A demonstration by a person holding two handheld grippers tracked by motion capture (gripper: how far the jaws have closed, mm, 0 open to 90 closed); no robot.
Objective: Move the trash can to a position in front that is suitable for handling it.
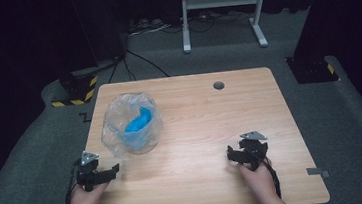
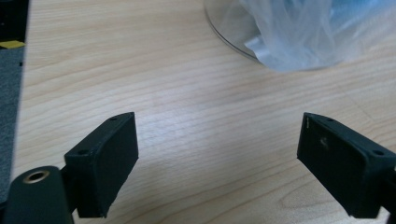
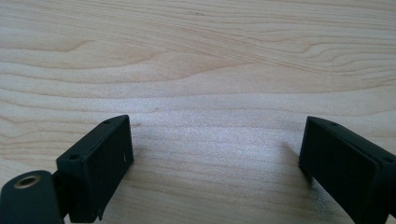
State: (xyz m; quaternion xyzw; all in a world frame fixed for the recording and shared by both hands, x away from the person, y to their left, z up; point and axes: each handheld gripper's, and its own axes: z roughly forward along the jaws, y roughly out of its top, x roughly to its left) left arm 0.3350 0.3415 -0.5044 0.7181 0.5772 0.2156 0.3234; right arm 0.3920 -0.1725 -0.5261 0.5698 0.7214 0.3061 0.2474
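A round clear container lined with a crinkled clear plastic bag (image 1: 131,124) stands on the left part of the wooden table (image 1: 196,125), with something bright blue (image 1: 138,121) inside. My left gripper (image 1: 111,170) rests low on the table just in front of it, jaws wide apart with nothing between them. In the left gripper view the open gripper (image 2: 217,149) frames bare wood, and the bag (image 2: 299,37) lies ahead at the upper right. My right gripper (image 1: 234,154) sits near the front right of the table. It is open (image 3: 215,154) over bare wood grain.
A dark round cable hole (image 1: 218,85) sits near the table's far edge. A grey tab (image 1: 318,171) sticks out at the front right edge. Beyond the table are a white stand (image 1: 219,0), floor cables (image 1: 140,60) and a yellow-and-black striped base (image 1: 75,92).
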